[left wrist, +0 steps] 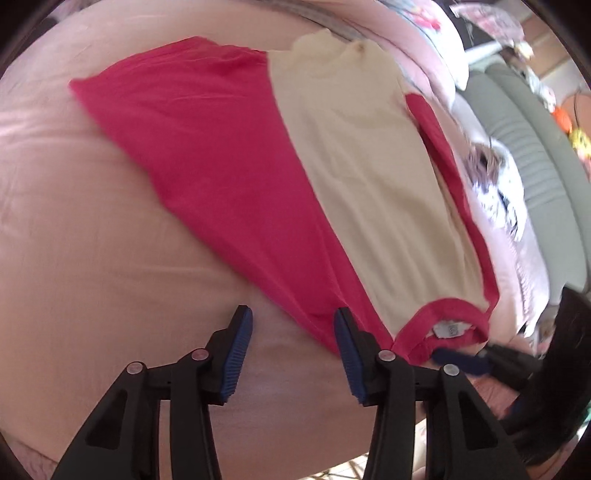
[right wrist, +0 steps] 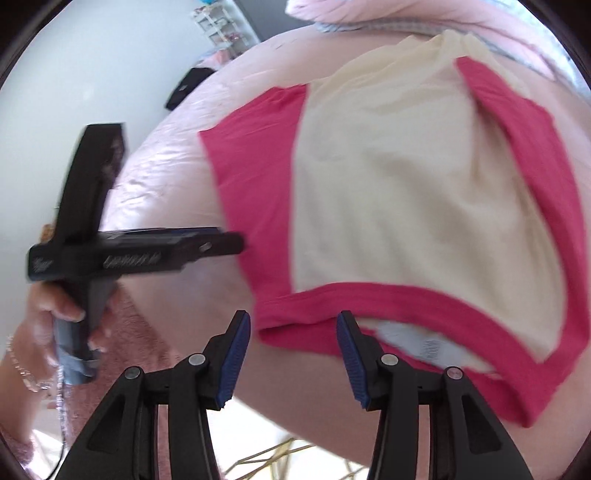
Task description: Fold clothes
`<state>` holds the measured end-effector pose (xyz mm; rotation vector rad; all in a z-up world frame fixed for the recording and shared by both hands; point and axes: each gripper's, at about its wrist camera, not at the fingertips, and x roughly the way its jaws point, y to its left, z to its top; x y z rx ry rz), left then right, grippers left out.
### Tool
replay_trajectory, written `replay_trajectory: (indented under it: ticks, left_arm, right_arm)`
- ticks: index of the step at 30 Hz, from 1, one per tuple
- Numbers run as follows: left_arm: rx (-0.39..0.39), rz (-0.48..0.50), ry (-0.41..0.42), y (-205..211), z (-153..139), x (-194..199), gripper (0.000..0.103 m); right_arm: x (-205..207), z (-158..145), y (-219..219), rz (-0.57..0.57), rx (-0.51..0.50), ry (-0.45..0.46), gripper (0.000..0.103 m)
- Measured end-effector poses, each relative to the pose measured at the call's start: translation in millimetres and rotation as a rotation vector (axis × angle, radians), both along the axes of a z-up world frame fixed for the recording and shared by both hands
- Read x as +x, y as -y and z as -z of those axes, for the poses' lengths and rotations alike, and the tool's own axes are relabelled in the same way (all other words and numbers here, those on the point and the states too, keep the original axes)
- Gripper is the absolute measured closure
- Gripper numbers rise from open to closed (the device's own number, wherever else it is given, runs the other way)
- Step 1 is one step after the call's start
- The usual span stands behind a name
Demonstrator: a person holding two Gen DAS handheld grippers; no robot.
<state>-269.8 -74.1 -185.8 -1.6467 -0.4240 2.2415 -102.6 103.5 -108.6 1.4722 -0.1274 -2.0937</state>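
Observation:
A cream T-shirt [left wrist: 369, 166] [right wrist: 406, 184] with red sleeves and a red collar [left wrist: 454, 314] [right wrist: 369, 291] lies flat on a pink bedsheet [left wrist: 92, 240] [right wrist: 166, 155], collar towards me. My left gripper [left wrist: 292, 314] stands open at the tip of the near red sleeve [left wrist: 221, 166]. Only sheet shows in its gap, and one finger overlaps the sleeve's edge. The right wrist view shows it from the side [right wrist: 236, 243], held in a person's hand [right wrist: 55, 306]. My right gripper [right wrist: 293, 317] [left wrist: 461, 360] stands open at the collar. Red collar cloth shows between its tips, and the pads do not press on it.
Patterned bedding [left wrist: 498, 184] and a grey-green ribbed cushion [left wrist: 535, 166] lie beyond the bed's far side. A dark object [right wrist: 184, 88] rests on the bed's far corner, with a white shelf [right wrist: 225, 26] behind it. A pink rug [right wrist: 136, 332] covers the floor below.

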Motion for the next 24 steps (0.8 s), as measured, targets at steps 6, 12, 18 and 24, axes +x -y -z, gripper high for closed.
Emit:
replay_trajectory:
  ticks: [6,12,18,24]
  left_arm:
    - [-0.083,0.052,-0.031,11,-6,32,0.063]
    - [-0.095,0.056,-0.038,21,-6,40,0.063]
    - [-0.116,0.072,-0.053,30,-14,52,0.063]
    - [-0.095,0.094,-0.151,3,-32,29,0.063]
  right_arm:
    - [-2,27,37,-0.082,0.028,-0.045,0.06]
    - [-16,52,44,-0.007,0.042,-0.023,0.091]
    - [-21,50,21,0.138,0.019,-0.018,0.096]
    - [-26,65,9,0.183,0.008,0.046,0.097]
